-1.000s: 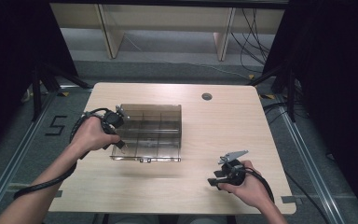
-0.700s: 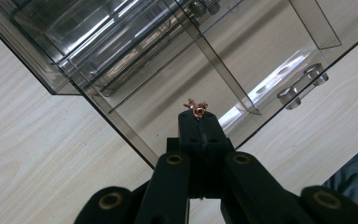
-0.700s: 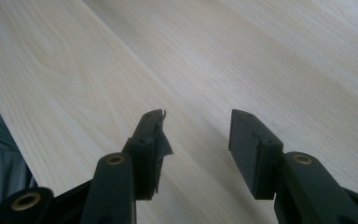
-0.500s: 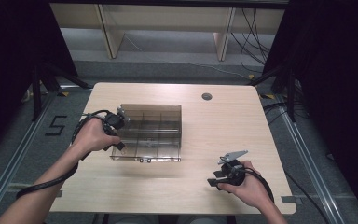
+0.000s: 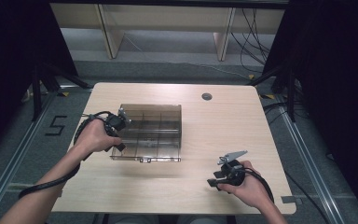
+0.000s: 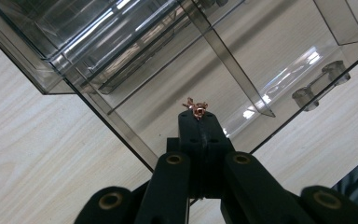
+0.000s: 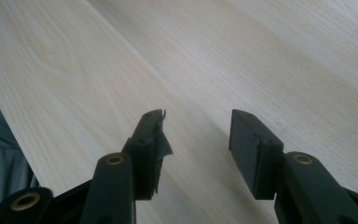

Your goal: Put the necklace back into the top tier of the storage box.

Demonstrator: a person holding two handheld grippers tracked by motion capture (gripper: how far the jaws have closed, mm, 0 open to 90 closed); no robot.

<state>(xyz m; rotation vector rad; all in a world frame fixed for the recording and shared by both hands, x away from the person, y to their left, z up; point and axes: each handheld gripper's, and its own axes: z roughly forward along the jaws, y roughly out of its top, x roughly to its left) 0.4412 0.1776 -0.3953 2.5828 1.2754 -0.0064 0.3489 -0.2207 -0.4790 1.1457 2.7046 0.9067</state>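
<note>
A smoky clear plastic compartment box (image 5: 150,108) stands left of the table's middle. My left gripper (image 5: 120,145) hangs at the box's near left corner. In the left gripper view the box (image 6: 121,42) lies just beyond my left gripper (image 6: 196,115), whose jaws are shut on a small coppery twisted scrap (image 6: 195,105); the scrap pokes out of the tips above a compartment floor. My right gripper (image 5: 214,179) rests low at the table's front right. In the right gripper view my right gripper (image 7: 198,126) stands open over bare wood with nothing between its fingers.
The light wooden table (image 5: 223,126) has a round grommet hole (image 5: 207,96) at the back. A clasp (image 5: 142,159) sits on the box's near edge. Cables trail from both hands. Black stands and floor rails flank the table.
</note>
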